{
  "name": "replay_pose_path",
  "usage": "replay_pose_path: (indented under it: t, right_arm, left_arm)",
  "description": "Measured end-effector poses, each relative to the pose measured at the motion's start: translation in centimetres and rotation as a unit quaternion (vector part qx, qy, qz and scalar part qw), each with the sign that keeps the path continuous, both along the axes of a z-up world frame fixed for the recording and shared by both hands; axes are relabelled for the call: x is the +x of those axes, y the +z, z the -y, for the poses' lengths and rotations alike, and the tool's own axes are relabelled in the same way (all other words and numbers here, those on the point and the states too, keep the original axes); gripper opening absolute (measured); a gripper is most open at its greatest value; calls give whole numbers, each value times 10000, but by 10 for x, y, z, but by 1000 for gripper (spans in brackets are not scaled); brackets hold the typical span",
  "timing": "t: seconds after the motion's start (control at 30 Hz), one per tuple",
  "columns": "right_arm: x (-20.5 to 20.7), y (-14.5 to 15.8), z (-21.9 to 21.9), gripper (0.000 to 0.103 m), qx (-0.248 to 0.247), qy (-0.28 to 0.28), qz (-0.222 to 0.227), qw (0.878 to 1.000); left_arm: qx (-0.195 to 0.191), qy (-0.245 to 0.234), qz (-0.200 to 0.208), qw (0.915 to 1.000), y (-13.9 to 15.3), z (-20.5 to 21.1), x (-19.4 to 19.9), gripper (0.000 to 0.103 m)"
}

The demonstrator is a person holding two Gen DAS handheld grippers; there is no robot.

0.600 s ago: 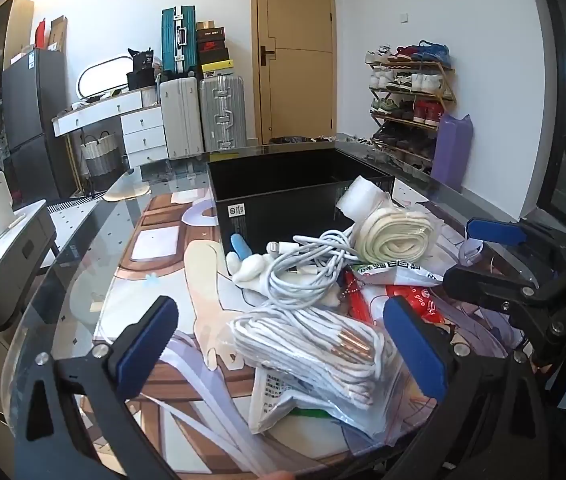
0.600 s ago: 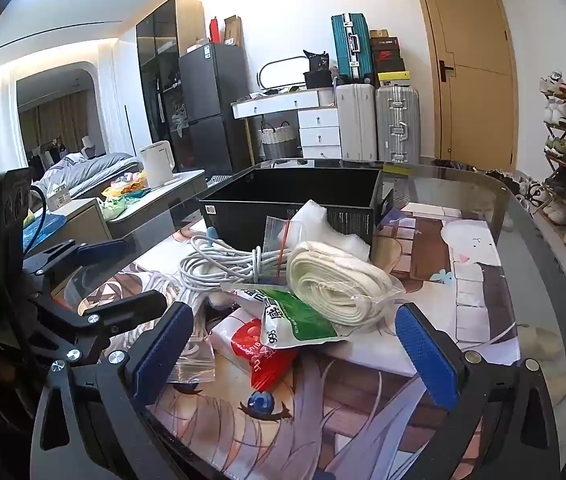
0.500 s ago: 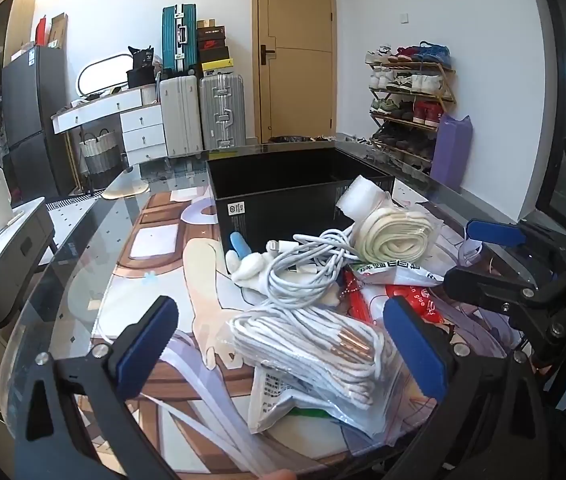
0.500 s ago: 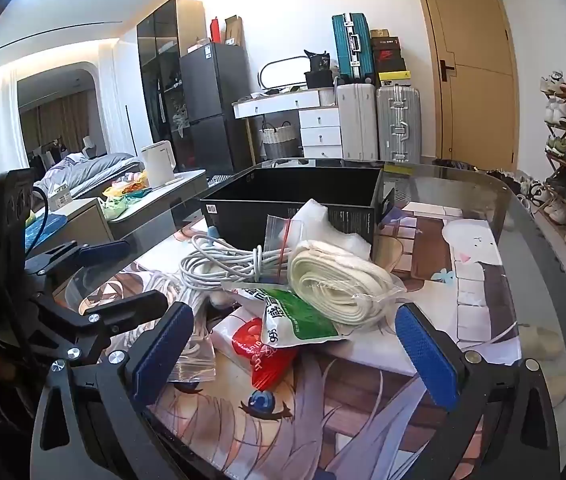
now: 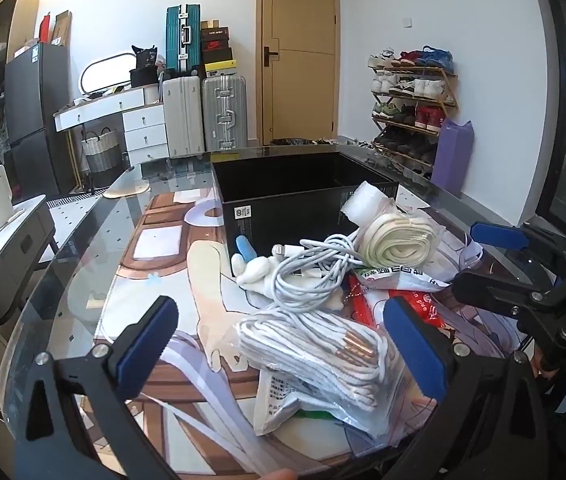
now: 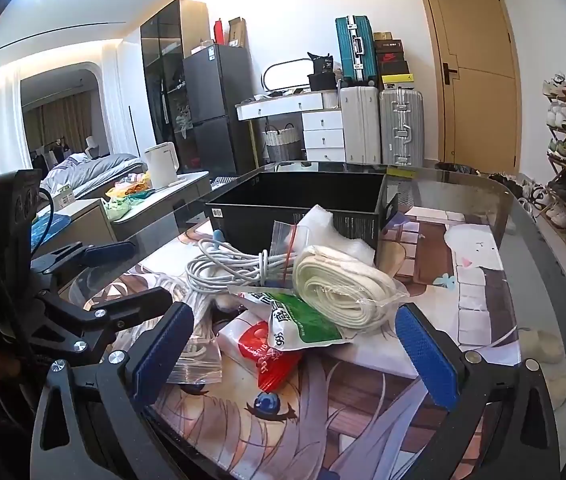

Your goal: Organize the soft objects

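Both grippers, left (image 5: 283, 334) and right (image 6: 297, 354), still hanging wide apart and empty at the near edge, basically no shift since half a second ago, so pile of bagged cords (image 5: 323, 344) still unsorted in front of black bin (image 5: 303, 184).

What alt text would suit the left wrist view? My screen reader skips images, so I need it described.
The open left gripper hovers low over a clear bag of white cords at the near edge of a pile of soft items. Behind it lie a white cable bundle, a bagged cream strap roll and an open black box; the right gripper enters from the right.
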State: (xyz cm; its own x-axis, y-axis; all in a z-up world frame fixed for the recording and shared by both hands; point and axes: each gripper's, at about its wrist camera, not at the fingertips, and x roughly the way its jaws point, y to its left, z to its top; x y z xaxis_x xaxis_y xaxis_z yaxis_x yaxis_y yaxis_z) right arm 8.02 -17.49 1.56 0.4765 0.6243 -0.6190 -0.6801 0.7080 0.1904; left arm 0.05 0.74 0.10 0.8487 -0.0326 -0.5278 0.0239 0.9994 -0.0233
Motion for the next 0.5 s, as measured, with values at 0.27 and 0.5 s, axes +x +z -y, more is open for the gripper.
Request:
replay_pose_path:
  t: [0.27, 0.5]
  right_arm:
    - [-5, 7, -3, 102, -6, 56, 53, 10000]
    - [-7, 8, -3, 102, 23, 103, 63, 9999]
  left_arm:
    - [-59, -13, 78, 10000, 7, -4, -5, 103]
    - [-101, -5, 73, 9999, 8, -5, -6, 103]
